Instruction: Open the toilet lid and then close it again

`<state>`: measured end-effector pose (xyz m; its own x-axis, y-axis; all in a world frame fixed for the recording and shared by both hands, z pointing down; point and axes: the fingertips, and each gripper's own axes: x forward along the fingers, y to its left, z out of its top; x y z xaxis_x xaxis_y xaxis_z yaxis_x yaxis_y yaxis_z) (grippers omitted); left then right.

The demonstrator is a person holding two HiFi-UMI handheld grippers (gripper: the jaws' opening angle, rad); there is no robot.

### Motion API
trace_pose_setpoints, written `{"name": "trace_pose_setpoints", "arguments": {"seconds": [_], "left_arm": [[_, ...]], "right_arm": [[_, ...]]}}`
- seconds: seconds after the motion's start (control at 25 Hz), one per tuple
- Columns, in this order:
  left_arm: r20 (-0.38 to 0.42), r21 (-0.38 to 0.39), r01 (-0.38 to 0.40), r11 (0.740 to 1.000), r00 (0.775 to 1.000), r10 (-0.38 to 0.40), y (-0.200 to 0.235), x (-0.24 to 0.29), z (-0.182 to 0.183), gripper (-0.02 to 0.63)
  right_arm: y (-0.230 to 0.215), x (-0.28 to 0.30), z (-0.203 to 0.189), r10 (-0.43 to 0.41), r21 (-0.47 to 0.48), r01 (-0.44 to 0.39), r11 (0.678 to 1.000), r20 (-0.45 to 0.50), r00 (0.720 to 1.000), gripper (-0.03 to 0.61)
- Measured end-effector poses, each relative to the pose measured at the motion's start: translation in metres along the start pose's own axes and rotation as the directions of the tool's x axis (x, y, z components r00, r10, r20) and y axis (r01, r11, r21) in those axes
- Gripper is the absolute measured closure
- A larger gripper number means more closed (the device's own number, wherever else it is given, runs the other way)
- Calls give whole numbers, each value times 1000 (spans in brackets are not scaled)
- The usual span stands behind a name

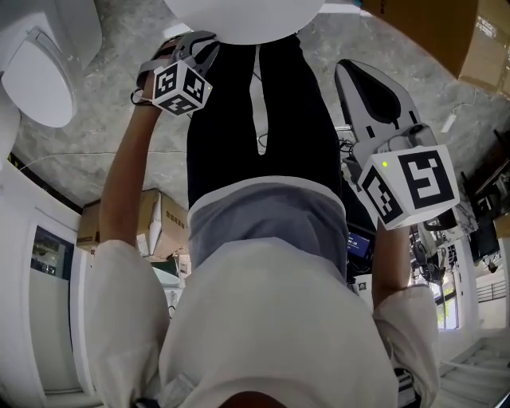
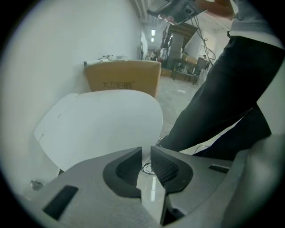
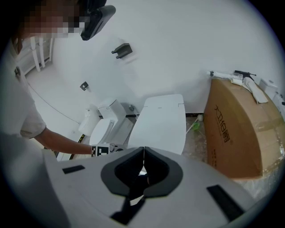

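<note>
The toilet's white lid [image 1: 247, 17] lies down at the top edge of the head view, just beyond the person's dark trousers. My left gripper [image 1: 201, 49] hangs close beside the lid's left edge. In the left gripper view the lid [image 2: 102, 124] fills the space ahead, and the left gripper [image 2: 146, 152] has a narrow gap with nothing in it. My right gripper [image 1: 351, 72] is held farther back on the right. In its own view the right gripper [image 3: 143, 153] is shut and empty, with the lid [image 3: 162, 120] ahead of it and the left gripper's marker cube [image 3: 101, 150] low at the left.
A second toilet [image 1: 40, 72] stands to the left, also seen in the right gripper view [image 3: 104, 127]. A large cardboard box [image 3: 240, 129] stands against the wall right of the toilet, also seen in the left gripper view [image 2: 124, 78]. The person's leg [image 2: 222, 98] is close at the right.
</note>
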<state>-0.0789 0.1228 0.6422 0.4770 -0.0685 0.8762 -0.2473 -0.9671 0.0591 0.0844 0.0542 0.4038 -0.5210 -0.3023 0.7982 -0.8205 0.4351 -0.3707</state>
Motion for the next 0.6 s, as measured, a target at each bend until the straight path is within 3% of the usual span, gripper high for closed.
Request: {"name": "trace_pose_setpoints", "arguments": {"seconds": [0.6], "left_arm": [[-100,-85,4,996,995,-13,5,49,-42,571]], "right_arm": [[-8,23,0,3,-13,-3,1000,-42,999,568]]}}
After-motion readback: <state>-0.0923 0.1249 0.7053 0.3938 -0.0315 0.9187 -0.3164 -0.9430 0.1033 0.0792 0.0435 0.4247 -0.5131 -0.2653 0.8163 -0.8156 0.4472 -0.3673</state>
